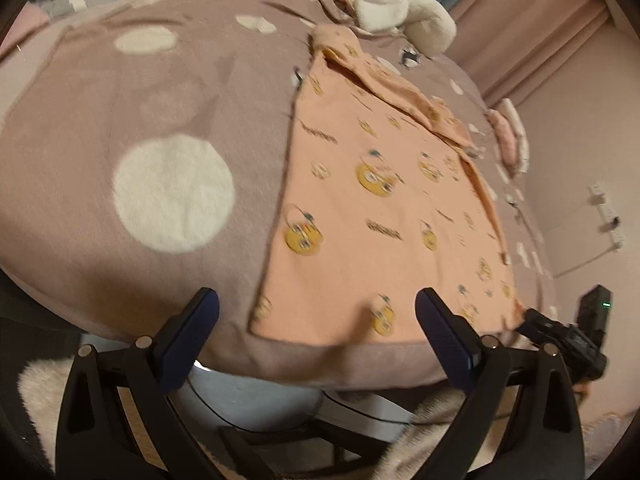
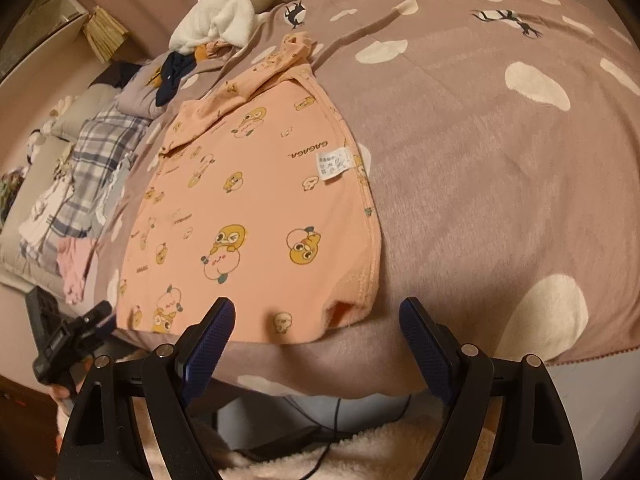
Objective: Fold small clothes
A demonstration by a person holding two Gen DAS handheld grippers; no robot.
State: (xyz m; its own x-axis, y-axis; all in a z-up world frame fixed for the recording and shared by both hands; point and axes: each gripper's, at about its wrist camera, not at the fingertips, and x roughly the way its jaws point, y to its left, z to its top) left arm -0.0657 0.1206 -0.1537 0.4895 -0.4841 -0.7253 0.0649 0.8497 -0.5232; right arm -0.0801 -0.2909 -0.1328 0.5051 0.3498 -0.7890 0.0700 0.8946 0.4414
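I work in a home bedroom: a bed under a mauve blanket with cream spots, a white plush toy at its far end, and a plaid sheet with loose clothes alongside. Pink curtains hang beyond, and wall sockets sit on the pink wall.

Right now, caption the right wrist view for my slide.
Open right gripper poised before orange cartoon-print garment on spotted blanket.

peach duck-print garment, mauve blanket — cream spots
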